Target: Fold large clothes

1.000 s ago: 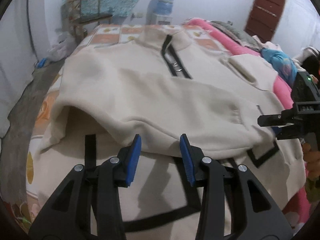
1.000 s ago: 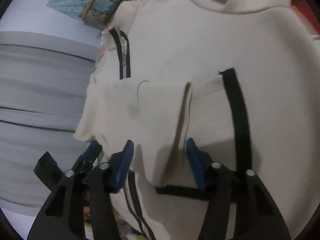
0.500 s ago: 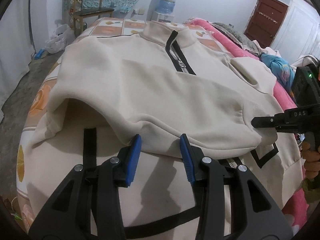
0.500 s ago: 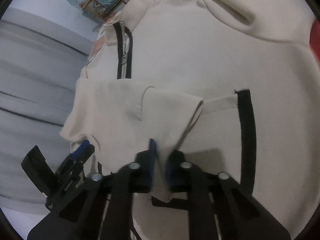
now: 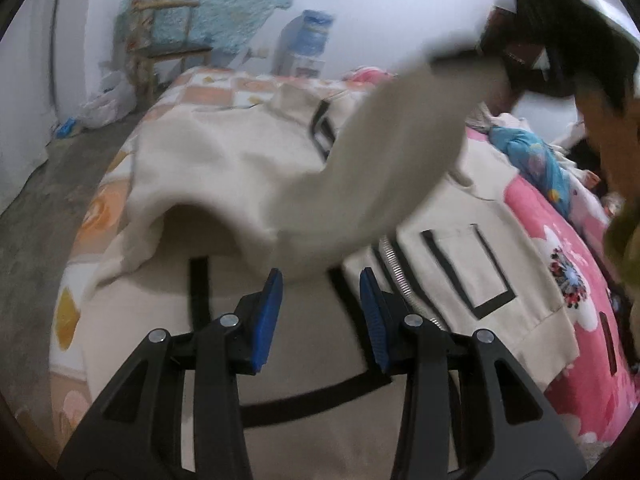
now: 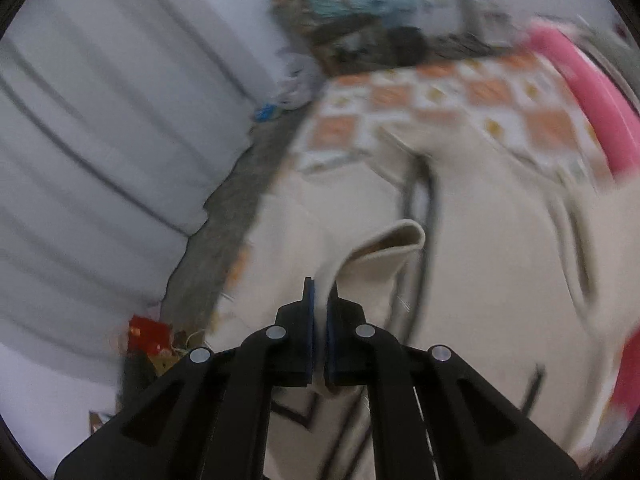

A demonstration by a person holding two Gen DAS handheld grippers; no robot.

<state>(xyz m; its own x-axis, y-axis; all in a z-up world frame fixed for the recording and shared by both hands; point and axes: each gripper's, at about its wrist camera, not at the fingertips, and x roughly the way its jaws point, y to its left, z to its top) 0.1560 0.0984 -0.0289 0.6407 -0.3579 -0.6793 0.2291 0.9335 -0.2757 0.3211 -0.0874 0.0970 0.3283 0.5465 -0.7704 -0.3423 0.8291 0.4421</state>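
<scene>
Right wrist view, right gripper [image 6: 319, 320] fingers clenched on the cream jacket's sleeve cuff [image 6: 384, 256], jacket [image 5: 248, 168] spread on the bed [image 5: 560, 248], left gripper [image 5: 320, 312] fingers parted, empty, at its near hem.

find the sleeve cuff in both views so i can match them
Left wrist: sleeve cuff lifted at upper right, pinched by the right tongs, above the cream jacket.
Right wrist: cuff lower centre, clamped in the right tongs.
Shared landmark: checked bedsheet.
</scene>
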